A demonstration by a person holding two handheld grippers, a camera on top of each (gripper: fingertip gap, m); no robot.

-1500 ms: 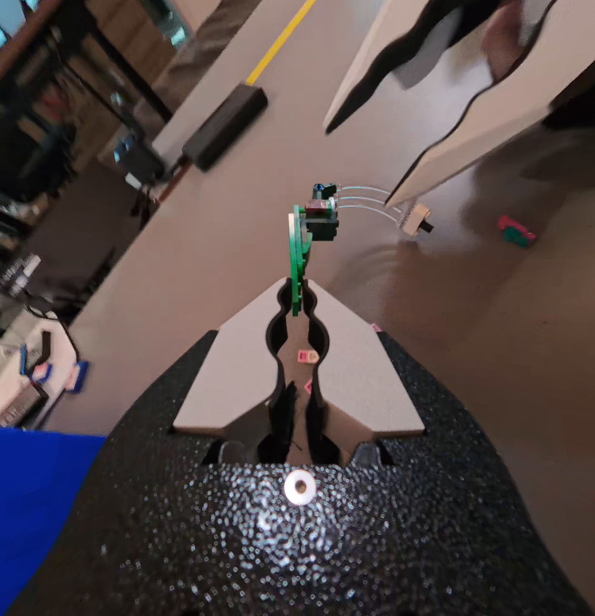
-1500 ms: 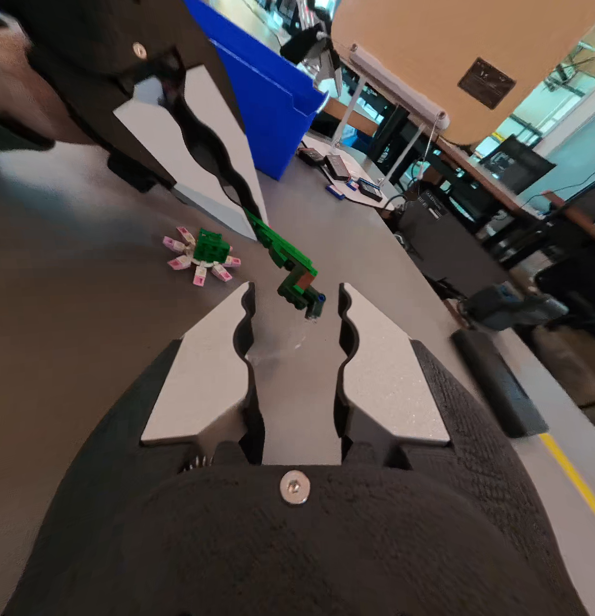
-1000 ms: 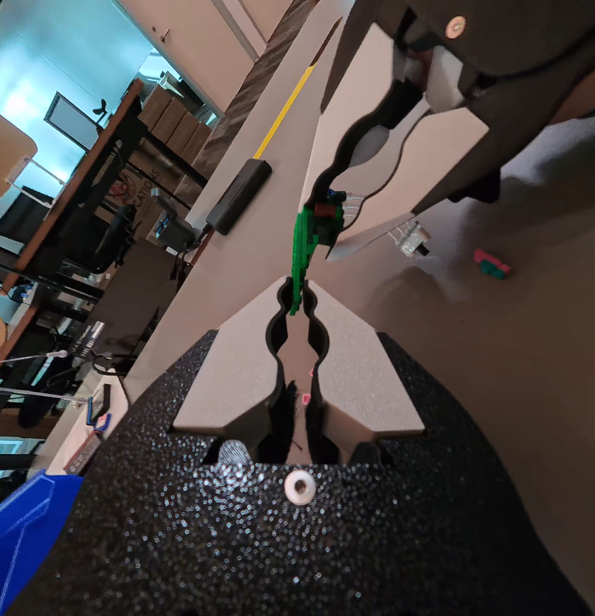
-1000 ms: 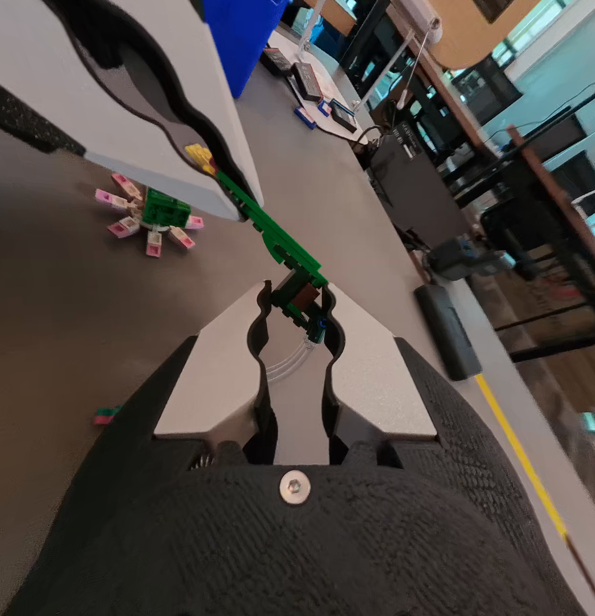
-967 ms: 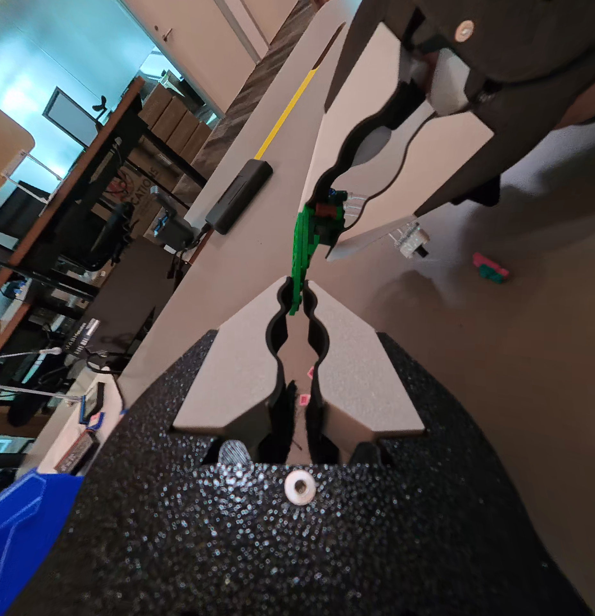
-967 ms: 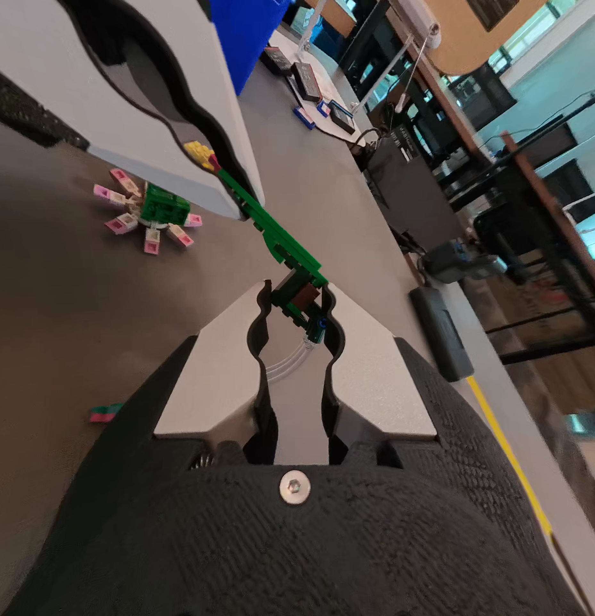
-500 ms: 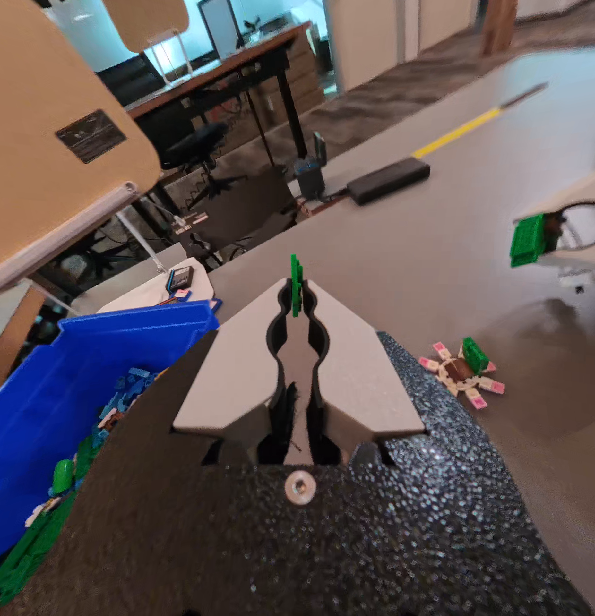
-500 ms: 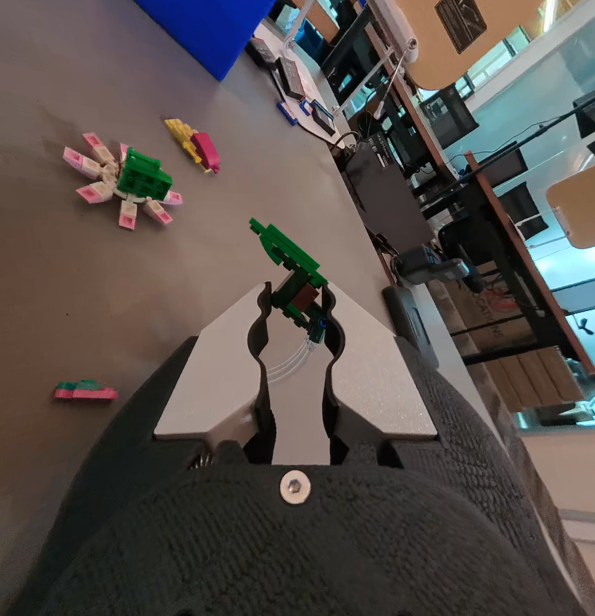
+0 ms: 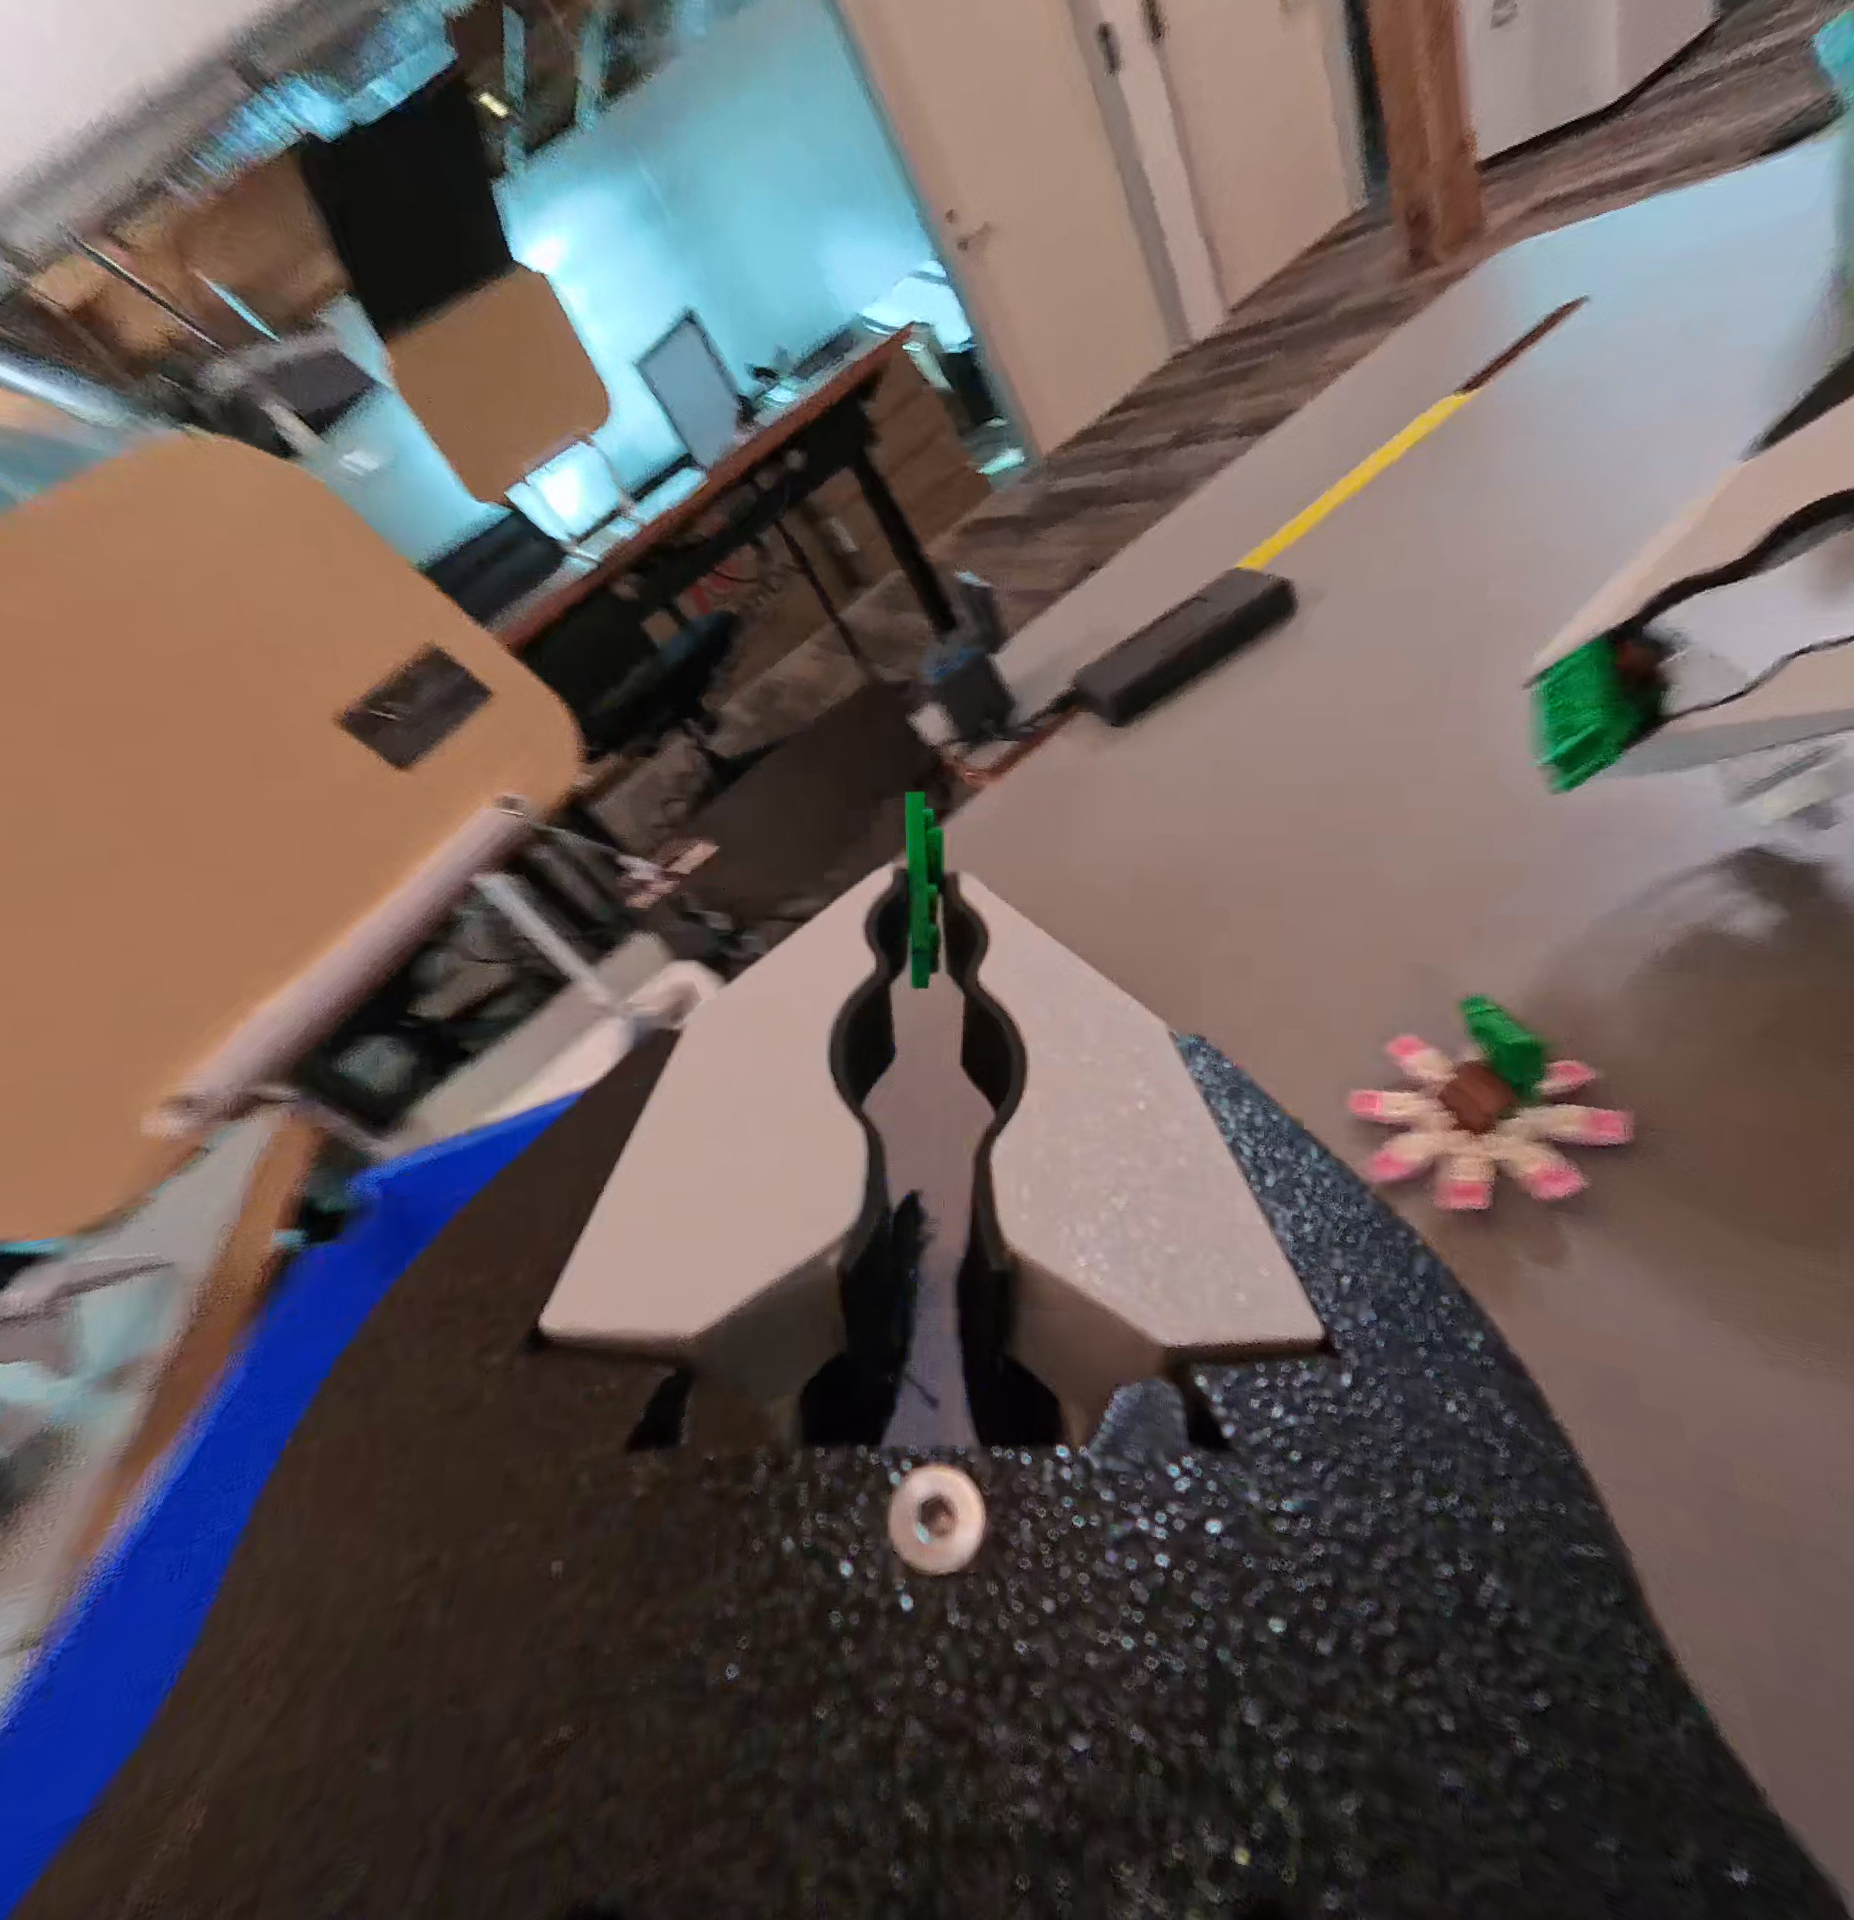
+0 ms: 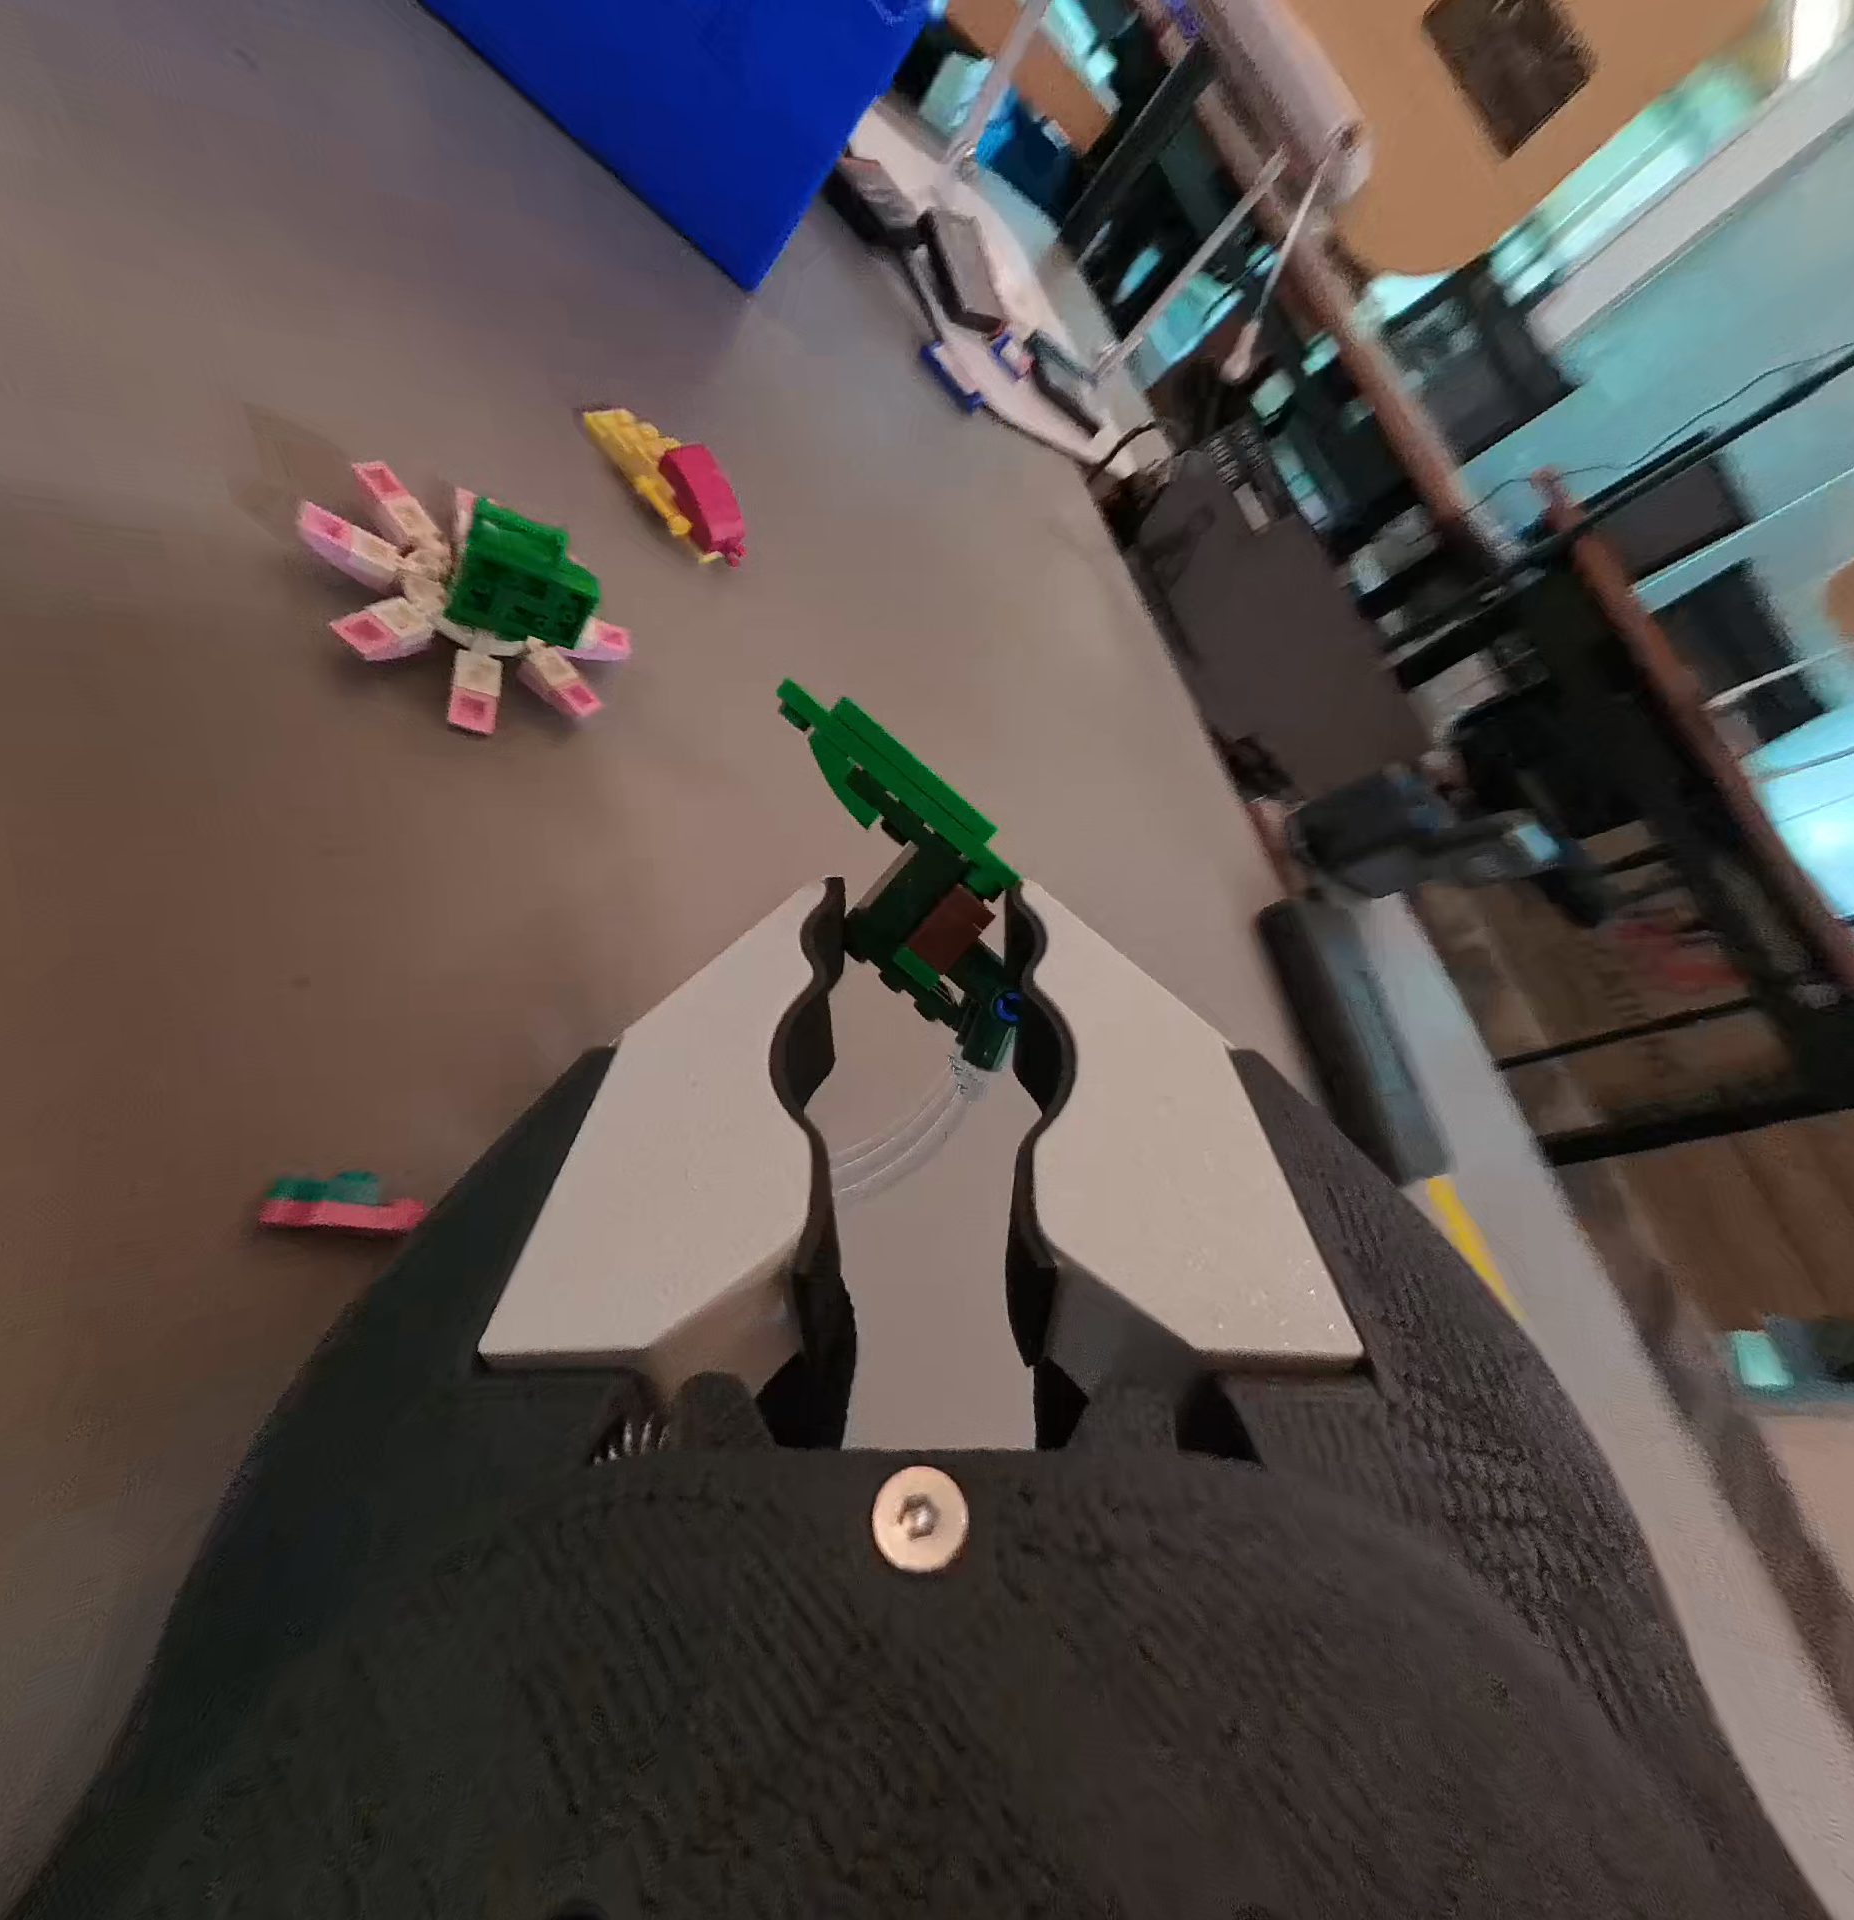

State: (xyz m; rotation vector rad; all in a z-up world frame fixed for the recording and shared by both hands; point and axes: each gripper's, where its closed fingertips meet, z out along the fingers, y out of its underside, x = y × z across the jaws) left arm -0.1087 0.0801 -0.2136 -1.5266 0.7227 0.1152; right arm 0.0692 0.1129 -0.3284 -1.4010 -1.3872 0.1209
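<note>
Left gripper [image 9: 925, 894] clenched on a thin green plate piece [image 9: 921, 883], held edge-on and upright at the fingertips, above the grey table [image 9: 1266, 852]. Right gripper [image 10: 921, 914] clenched on a green brick assembly [image 10: 918, 831] with a brown block and clear wires trailing back between the fingers; green leaf end sticks out toward 11 o'clock. On the table: pink-and-white flower build [image 10: 466, 603] with a green block on top at 10 o'clock from the right gripper, yellow-and-magenta piece [image 10: 674, 483] just beyond it, teal-and-pink piece [image 10: 336, 1205] at 8 o'clock. Blue bin [image 10: 694, 114] at 12 o'clock, far side.
</note>
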